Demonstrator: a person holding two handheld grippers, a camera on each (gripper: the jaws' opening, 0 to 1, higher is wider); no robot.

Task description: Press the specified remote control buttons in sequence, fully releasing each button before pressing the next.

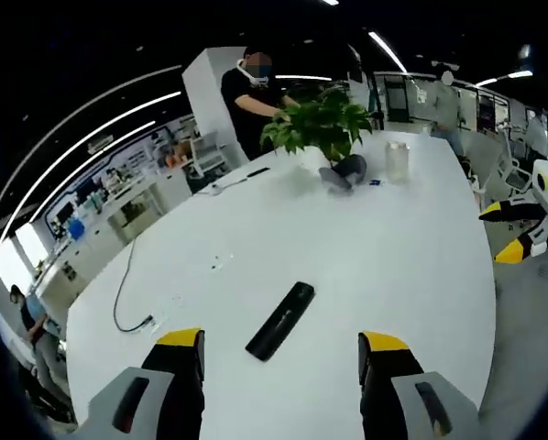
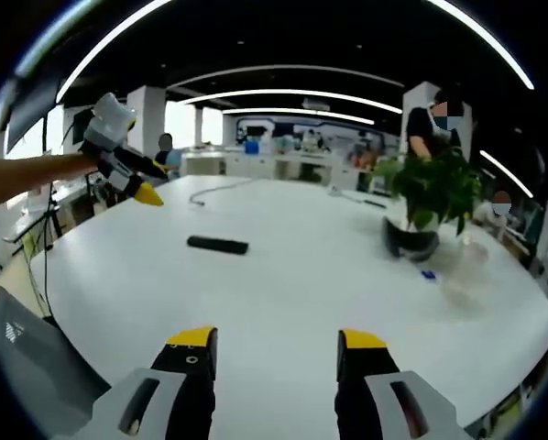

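Note:
A black remote control (image 1: 280, 320) lies flat on the white table (image 1: 347, 238), just beyond my left gripper (image 1: 281, 346), whose yellow-tipped jaws stand wide open with nothing between them. In the right gripper view the same remote (image 2: 217, 245) lies far off on the table's left part. My right gripper (image 2: 276, 344) is open and empty above the near table edge. The left gripper (image 2: 127, 170), held by a person's arm, hovers at the left of that view, above and left of the remote. The right gripper (image 1: 531, 215) shows at the right edge of the left gripper view.
A potted green plant (image 1: 322, 124) stands at the far end with a dark object (image 1: 345, 171) and a clear jar (image 1: 398, 160) beside it. A cable (image 1: 127, 293) trails across the table's left side. A person (image 1: 251, 96) stands behind the plant. A grey chair (image 2: 36, 357) sits near the edge.

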